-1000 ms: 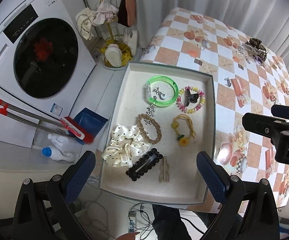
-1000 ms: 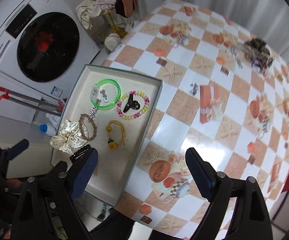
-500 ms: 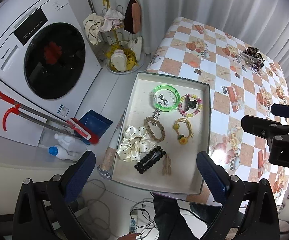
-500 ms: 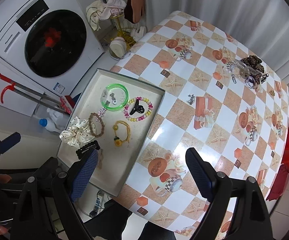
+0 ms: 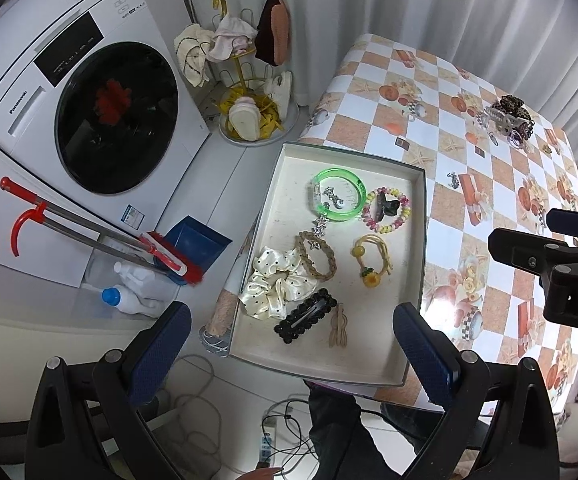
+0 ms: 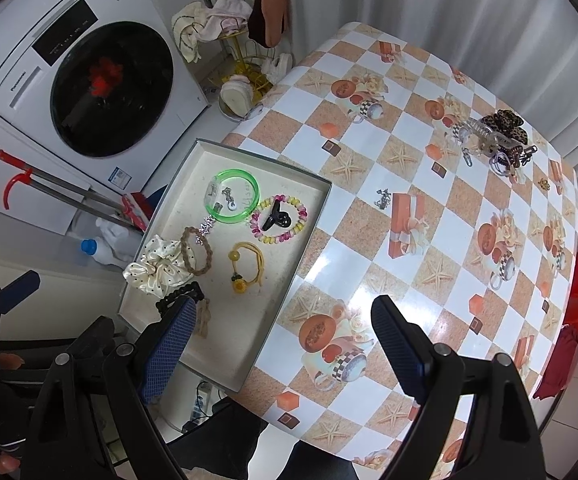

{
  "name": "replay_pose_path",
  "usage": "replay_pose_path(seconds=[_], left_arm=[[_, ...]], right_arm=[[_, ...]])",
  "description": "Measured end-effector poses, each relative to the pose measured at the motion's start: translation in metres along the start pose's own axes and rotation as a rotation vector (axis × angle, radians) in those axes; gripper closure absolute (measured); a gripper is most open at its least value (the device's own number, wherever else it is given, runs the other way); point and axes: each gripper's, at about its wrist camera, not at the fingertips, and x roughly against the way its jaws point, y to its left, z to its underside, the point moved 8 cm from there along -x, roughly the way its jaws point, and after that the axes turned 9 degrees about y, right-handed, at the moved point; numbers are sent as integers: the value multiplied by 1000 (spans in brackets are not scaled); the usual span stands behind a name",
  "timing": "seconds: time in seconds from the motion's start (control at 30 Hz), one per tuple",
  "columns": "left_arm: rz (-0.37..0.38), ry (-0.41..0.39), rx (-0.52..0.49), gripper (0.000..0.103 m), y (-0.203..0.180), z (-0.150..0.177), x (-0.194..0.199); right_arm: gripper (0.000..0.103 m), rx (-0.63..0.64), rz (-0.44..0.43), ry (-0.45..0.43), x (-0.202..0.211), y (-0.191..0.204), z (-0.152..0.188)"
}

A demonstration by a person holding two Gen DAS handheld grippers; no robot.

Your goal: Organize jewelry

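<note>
A shallow cream tray [image 5: 405,364] [image 6: 245,364] at the table's left edge holds a green bangle [image 5: 339,194] [image 6: 233,196], a bead bracelet [image 5: 387,210] with a black claw clip, a yellow hair tie [image 5: 371,258], a braided tie, a cream dotted scrunchie [image 5: 273,286] [image 6: 157,266] and a black snap clip [image 5: 307,316]. My left gripper [image 5: 289,352] hangs high above the tray's near end, open and empty. My right gripper [image 6: 285,344] is open and empty above the tray's right rim. A small silver charm [image 6: 383,198] lies loose on the cloth.
A pile of leopard scrunchie and clips [image 6: 497,140] sits at the table's far right. Left of the checkered table [image 6: 429,240] stand a washing machine [image 5: 89,112], a broom and dustpan [image 5: 169,252] and a shoe rack [image 5: 253,92]. Cables lie on the floor.
Both views have pulled back: both grippers rose, so tray and table look smaller and more floor shows. Most of that happened in the first half second. Nothing in the tray moved.
</note>
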Motion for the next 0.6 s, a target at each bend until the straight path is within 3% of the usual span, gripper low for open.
replay_pose_path(seconds=[0.6], left_arm=[[-1,-1,-1,0,0,0,0]], right_arm=[[12,-4,-5,3,-2,2,1]])
